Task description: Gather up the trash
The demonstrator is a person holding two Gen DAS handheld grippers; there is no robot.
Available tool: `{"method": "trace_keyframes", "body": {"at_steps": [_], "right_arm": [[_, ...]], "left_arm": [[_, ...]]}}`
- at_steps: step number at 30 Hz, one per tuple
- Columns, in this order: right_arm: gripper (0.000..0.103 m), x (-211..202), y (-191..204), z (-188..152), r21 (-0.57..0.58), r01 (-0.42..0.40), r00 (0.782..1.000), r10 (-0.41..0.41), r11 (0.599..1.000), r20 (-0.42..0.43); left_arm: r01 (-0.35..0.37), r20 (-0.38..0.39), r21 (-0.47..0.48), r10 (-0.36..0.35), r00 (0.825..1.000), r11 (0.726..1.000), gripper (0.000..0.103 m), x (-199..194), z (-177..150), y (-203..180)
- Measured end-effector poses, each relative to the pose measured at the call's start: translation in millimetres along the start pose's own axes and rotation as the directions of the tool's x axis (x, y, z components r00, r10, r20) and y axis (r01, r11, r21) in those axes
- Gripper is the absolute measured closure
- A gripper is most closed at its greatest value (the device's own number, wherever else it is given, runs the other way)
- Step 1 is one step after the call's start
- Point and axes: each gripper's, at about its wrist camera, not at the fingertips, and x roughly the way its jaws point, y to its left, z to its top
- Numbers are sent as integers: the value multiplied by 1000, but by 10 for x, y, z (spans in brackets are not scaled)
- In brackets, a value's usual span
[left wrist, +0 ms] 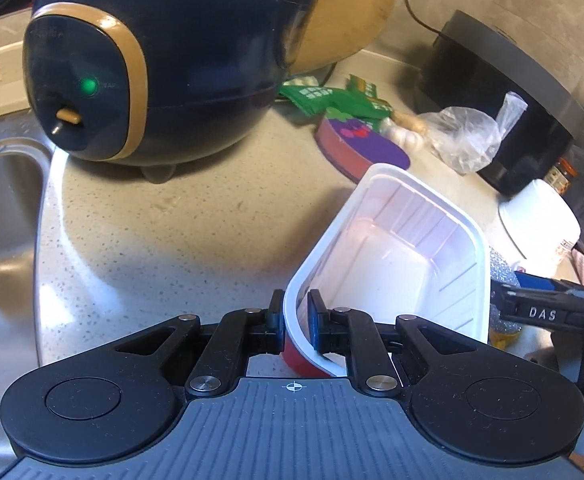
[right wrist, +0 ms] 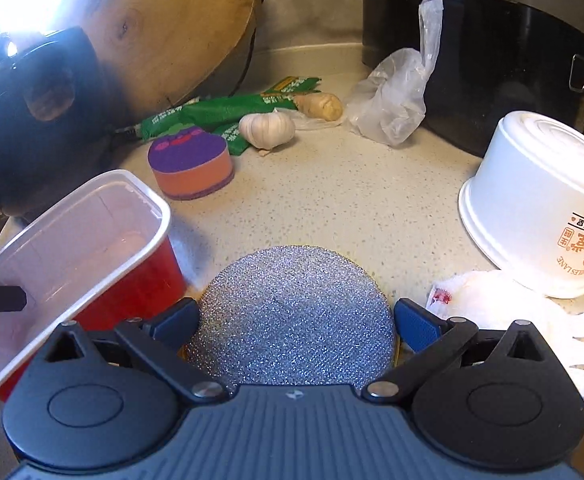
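now tub (left wrist: 396, 252) tilted, mouth tool-ward (left wrist: 296, 322)

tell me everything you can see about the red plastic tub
The tub is a rectangular tray of thin plastic, red outside and white inside, with a rolled white rim and ribbed walls. It looks empty. It is tilted, its opening turned up toward the left camera. The left gripper is shut on its near wall, one finger outside and one inside. It sits over the speckled counter, left of the scouring pad; whether its base touches the counter is unclear.
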Motion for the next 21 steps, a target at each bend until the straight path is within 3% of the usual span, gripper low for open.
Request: {"method": "trace_keyframes", "body": {"at_steps": [5,9,14,17,21], "right_arm": [[0,16,35,17,-14,13,1000,-14,1000,-22],[0,3,-22,95,-3,-35,998,35,999,-55],[0,-178,3,337,5,-10,996,9,1000,91],[0,-45,137,632,-35,15,997,-12,999,82],[0,281,405,1015,-163,-135,990,138,977,6]], "left_arm": [[-3,1,-12,3,1000,1000,88,-28,-22,24],[-19,9,-21,19,1000,1000,88,-68,-33,66],[-70,35,-49,72,997,996,88,-163,-34,211],[-65,27,-58,67,997,996,88,-189,-37,306],[-40,19,-50,41,999,998,88,-211,-58,360]]}}
